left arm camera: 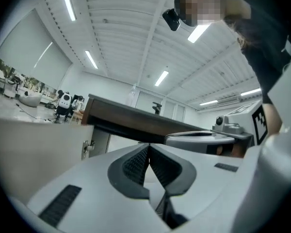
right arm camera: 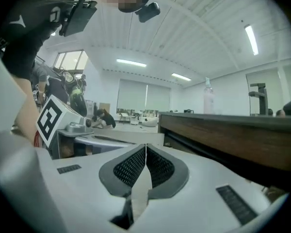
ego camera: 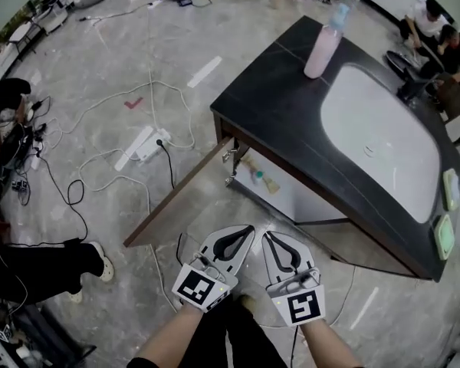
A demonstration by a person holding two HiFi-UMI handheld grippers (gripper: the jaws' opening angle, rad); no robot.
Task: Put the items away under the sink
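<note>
A pink bottle (ego camera: 323, 43) with a pale blue cap stands on the dark counter (ego camera: 276, 90) left of the white sink basin (ego camera: 383, 140). The cabinet door (ego camera: 180, 194) under the sink hangs open, and small items (ego camera: 259, 179) lie inside on the shelf. My left gripper (ego camera: 248, 229) and right gripper (ego camera: 267, 236) sit side by side low in the head view, in front of the cabinet, both shut and empty. In the left gripper view the left gripper (left arm camera: 148, 146) points at the counter edge (left arm camera: 131, 118). The bottle (right arm camera: 208, 97) shows above the counter in the right gripper view, beyond the right gripper (right arm camera: 145, 146).
Cables and a white power strip (ego camera: 147, 144) lie on the grey floor to the left. Two green sponges (ego camera: 448, 205) rest at the counter's right end, and a black faucet (ego camera: 415, 87) stands behind the basin. People sit at the far right (ego camera: 437, 29) and at the left (ego camera: 31, 263).
</note>
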